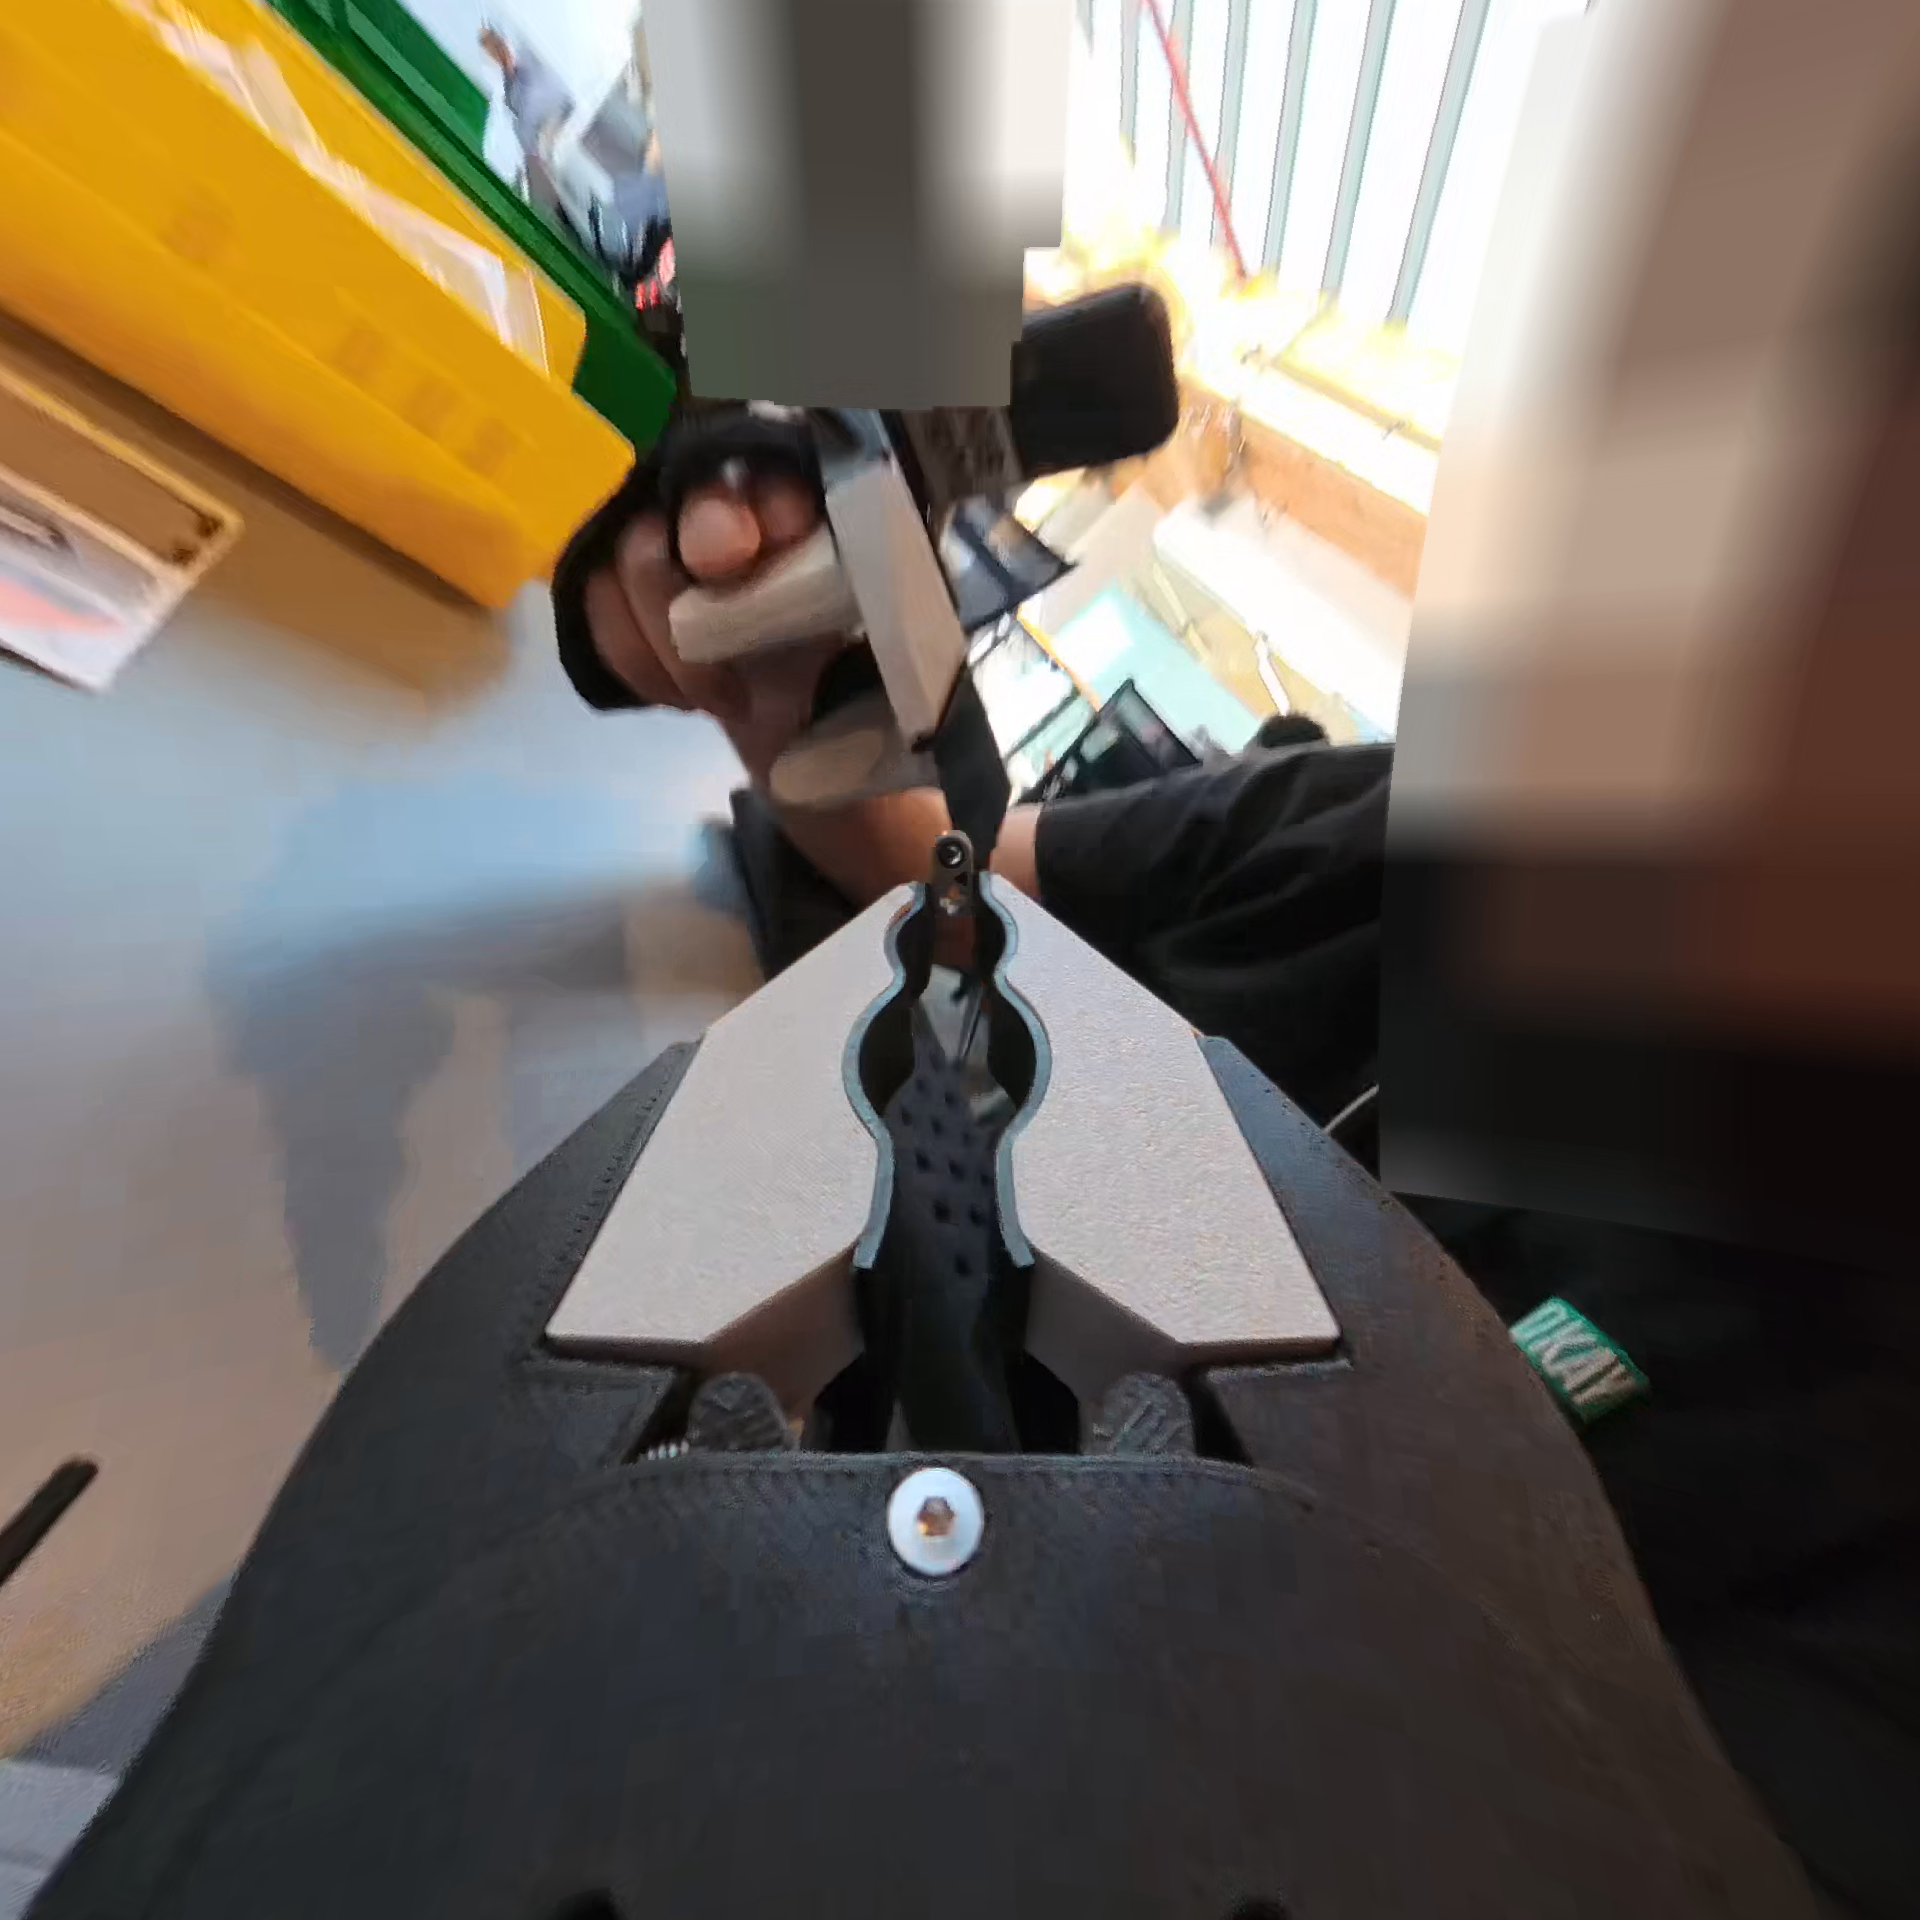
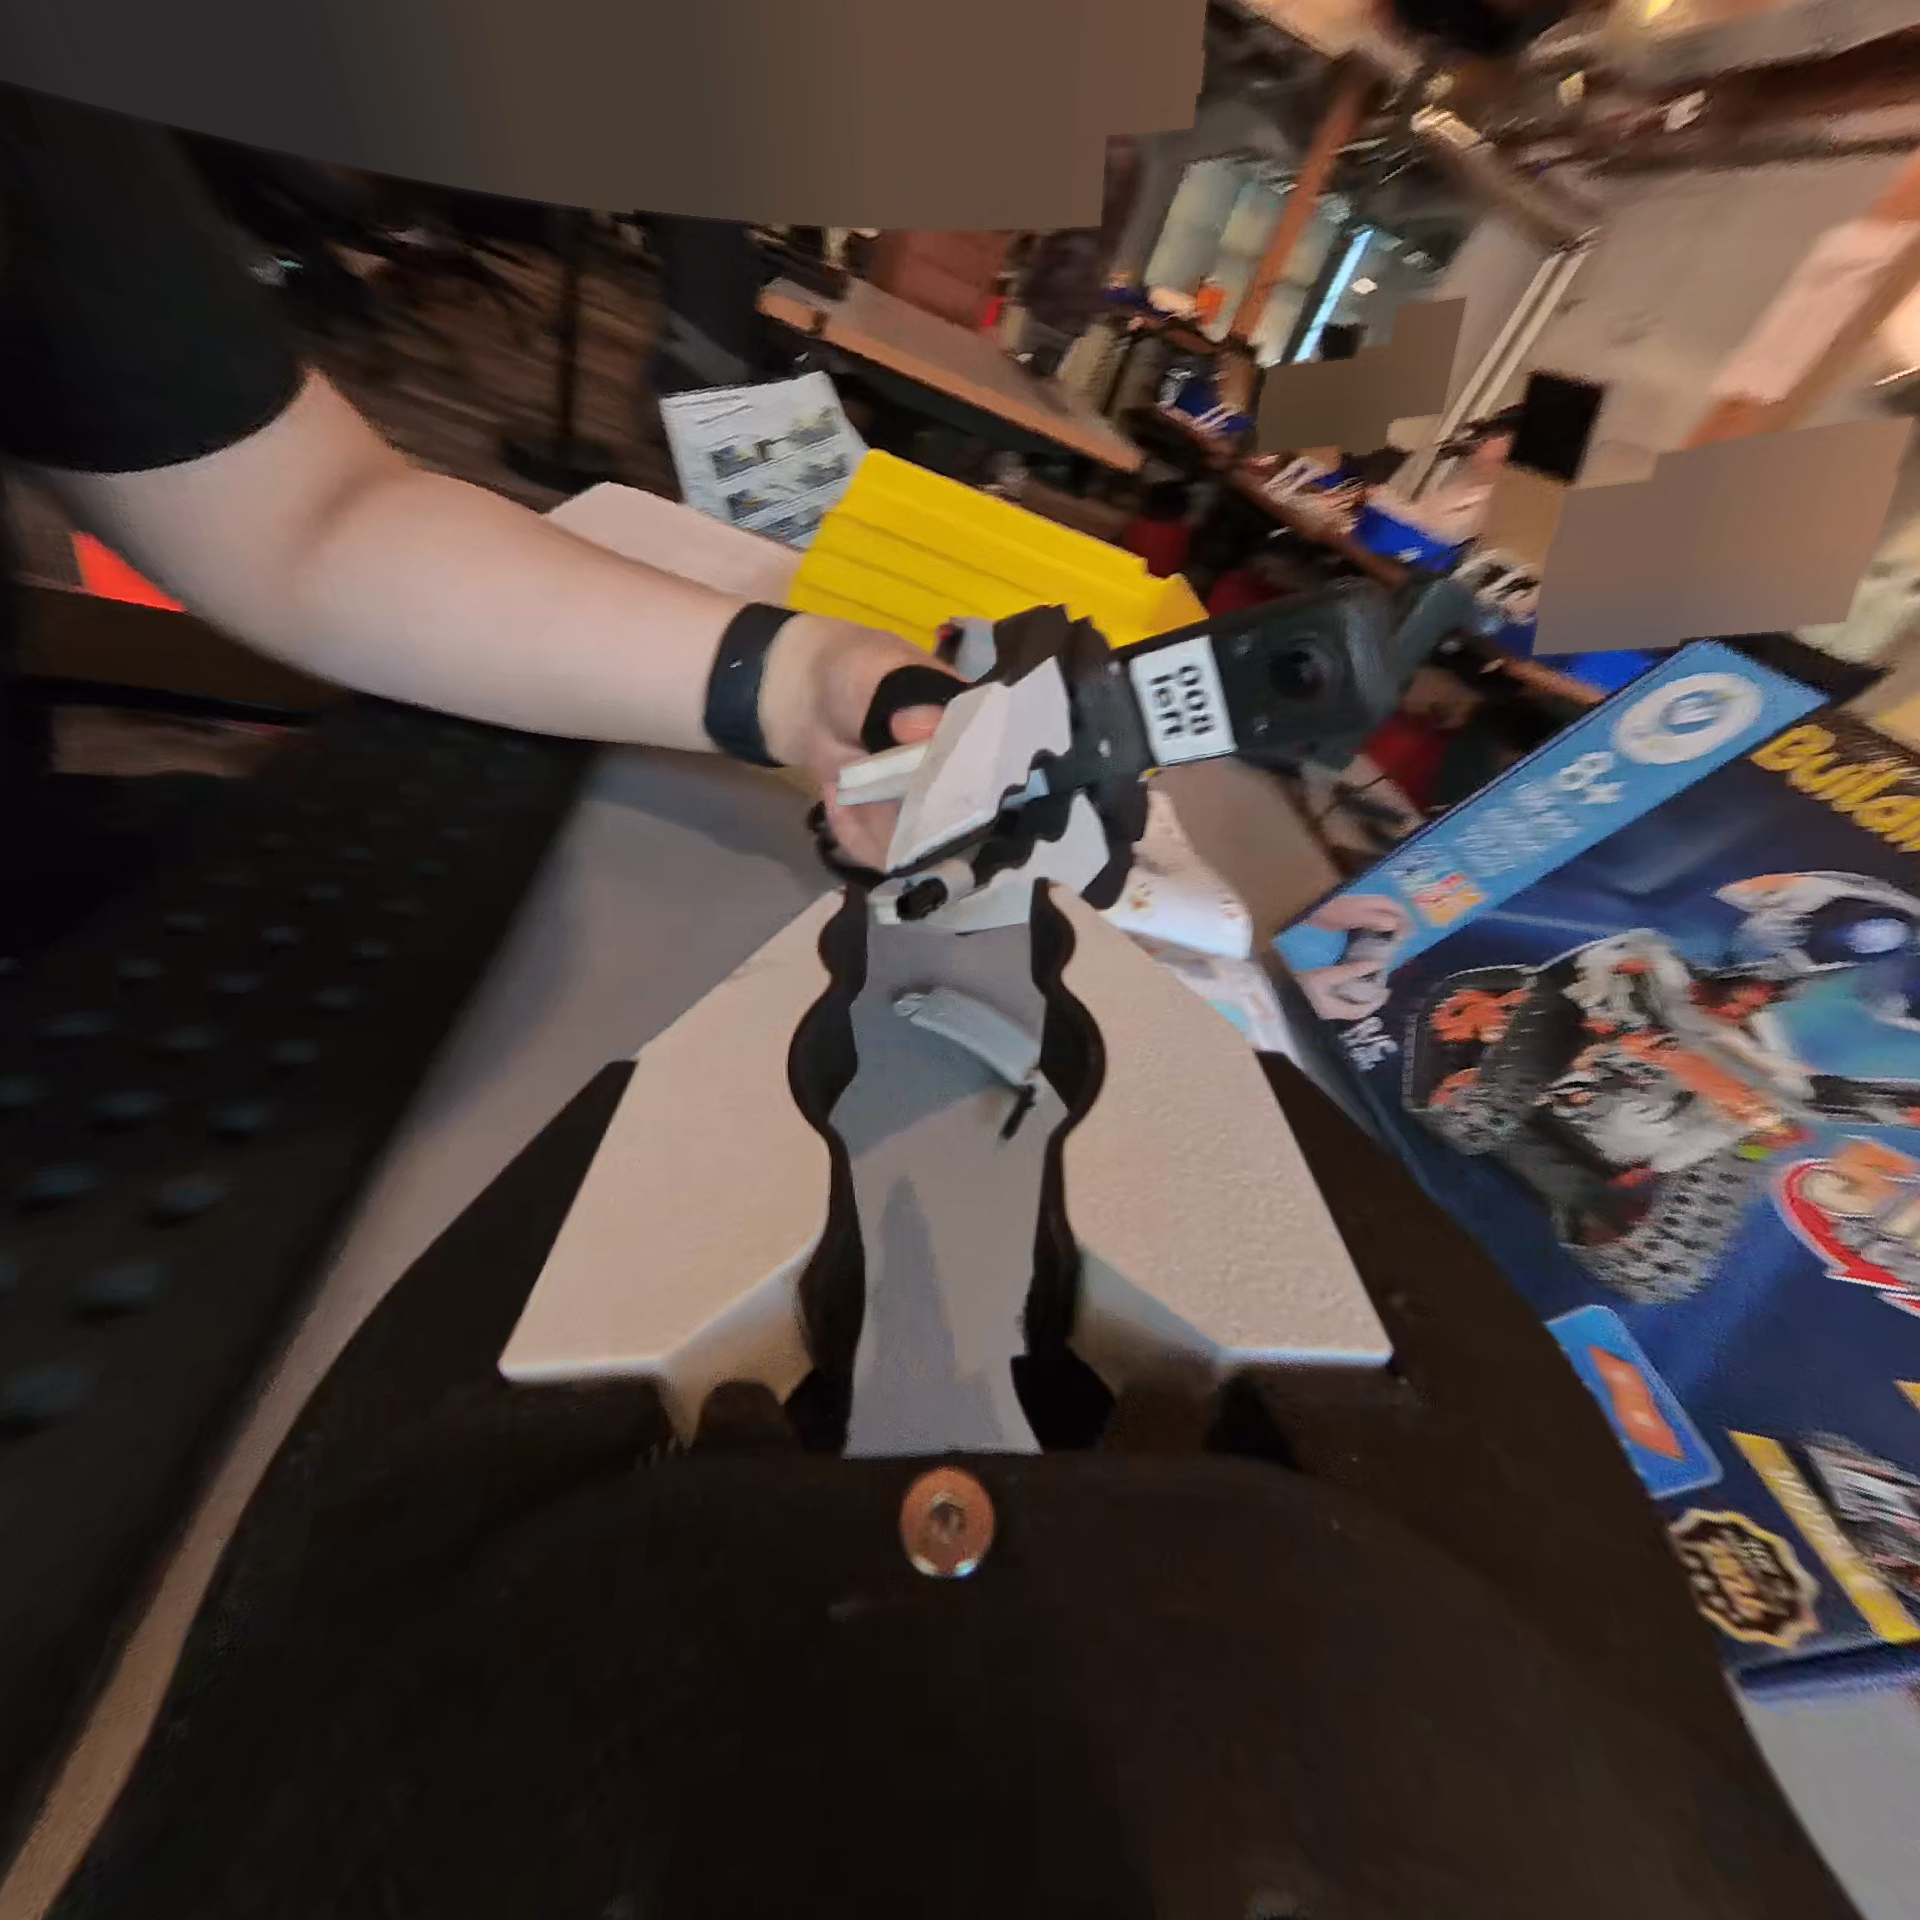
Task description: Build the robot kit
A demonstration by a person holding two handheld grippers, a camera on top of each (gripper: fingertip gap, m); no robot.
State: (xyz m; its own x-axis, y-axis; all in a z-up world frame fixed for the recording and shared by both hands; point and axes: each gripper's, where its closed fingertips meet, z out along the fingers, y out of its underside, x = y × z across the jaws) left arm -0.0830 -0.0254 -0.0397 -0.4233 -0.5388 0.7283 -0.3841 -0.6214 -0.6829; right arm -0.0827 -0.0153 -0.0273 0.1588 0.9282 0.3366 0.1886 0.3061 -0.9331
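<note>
My left gripper is shut on a small black part with a round hole, which sticks out just past its tips. A dark perforated strip shows in the gap behind it; I cannot tell if they are one piece. My right gripper is open and empty above the grey table. A grey curved piece lies on the table between its fingers. The left gripper also shows in the right wrist view, hand-held, its tip with the black part right at my right fingertips. The right gripper shows in the left wrist view, hand-held.
Yellow bins and a green bin stand on a cardboard box. A blue toy box lies on the right. A black perforated mat covers the left. A printed sheet lies beyond the yellow bins. The grippers are tip to tip, or close to it.
</note>
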